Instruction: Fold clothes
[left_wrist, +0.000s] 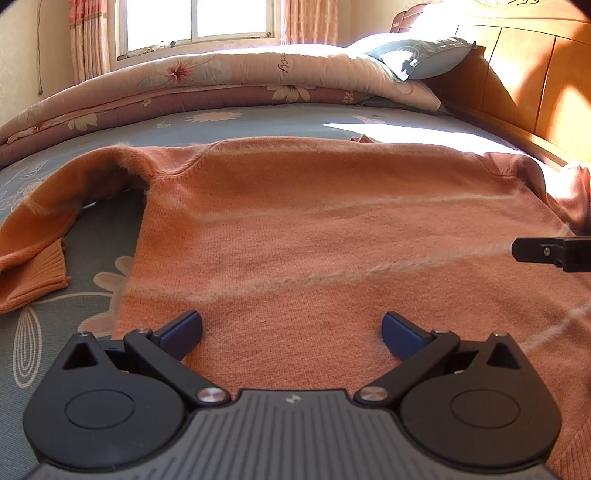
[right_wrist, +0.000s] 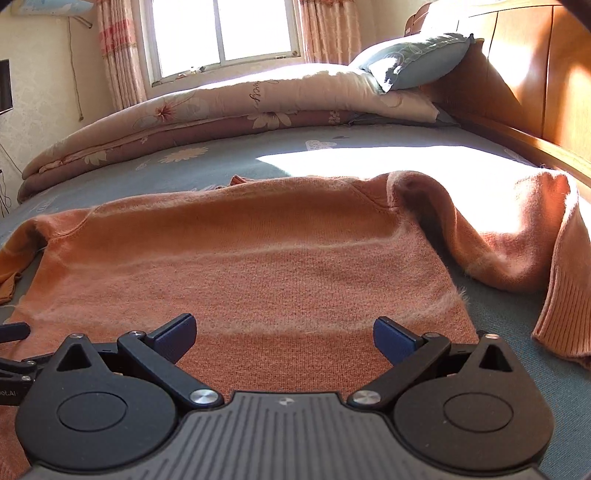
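An orange knitted sweater (left_wrist: 314, 236) with pale fuzzy stripes lies spread flat on the bed, neck end away from me. Its left sleeve (left_wrist: 40, 236) bends down the left side, ribbed cuff near me. In the right wrist view the same sweater (right_wrist: 251, 266) fills the middle, and its right sleeve (right_wrist: 517, 251) drapes to the right with its cuff on the sheet. My left gripper (left_wrist: 291, 330) hovers open over the lower body of the sweater, nothing between its blue pads. My right gripper (right_wrist: 284, 336) is open too, above the sweater's lower right part.
The bed has a grey-blue floral sheet (right_wrist: 332, 147). A folded floral quilt (left_wrist: 221, 81) and a blue pillow (right_wrist: 413, 59) lie at the far side. A wooden headboard (left_wrist: 535, 85) runs along the right. Part of the other gripper (left_wrist: 550, 253) shows at the right edge.
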